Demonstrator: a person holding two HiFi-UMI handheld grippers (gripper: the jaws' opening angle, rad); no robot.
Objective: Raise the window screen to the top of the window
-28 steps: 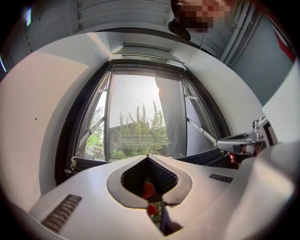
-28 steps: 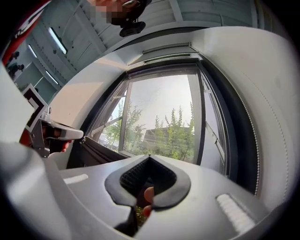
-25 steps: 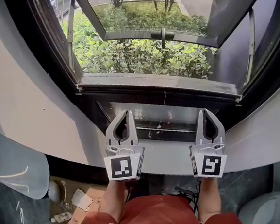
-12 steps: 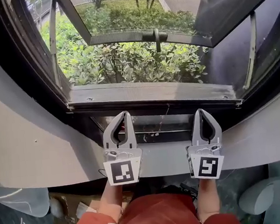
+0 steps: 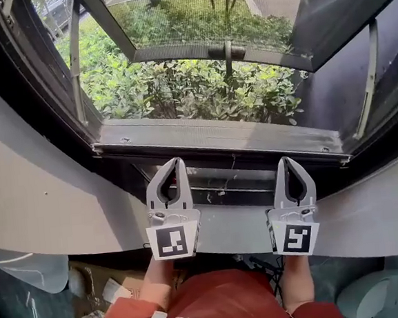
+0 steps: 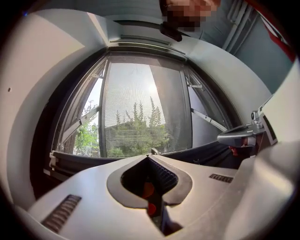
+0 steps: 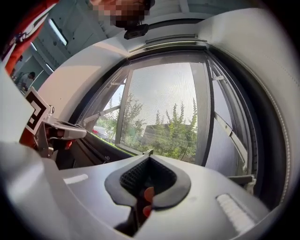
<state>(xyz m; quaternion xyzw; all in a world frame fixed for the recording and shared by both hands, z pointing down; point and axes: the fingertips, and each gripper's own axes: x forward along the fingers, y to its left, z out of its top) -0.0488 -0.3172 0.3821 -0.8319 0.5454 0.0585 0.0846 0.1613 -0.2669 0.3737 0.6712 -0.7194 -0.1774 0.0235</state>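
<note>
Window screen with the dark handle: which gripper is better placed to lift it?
Probably right, narrowly. The dark metal handle on the mesh window screen lies slightly nearer the grey right gripper than the grey left gripper. Both are shut and empty.

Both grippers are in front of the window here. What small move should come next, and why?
Probably ease both forward to the long grey bar just ahead, which looks like the screen's lower rail. The left gripper and right gripper are shut, empty, side by side and short of that bar, so nothing can lift yet.
</note>
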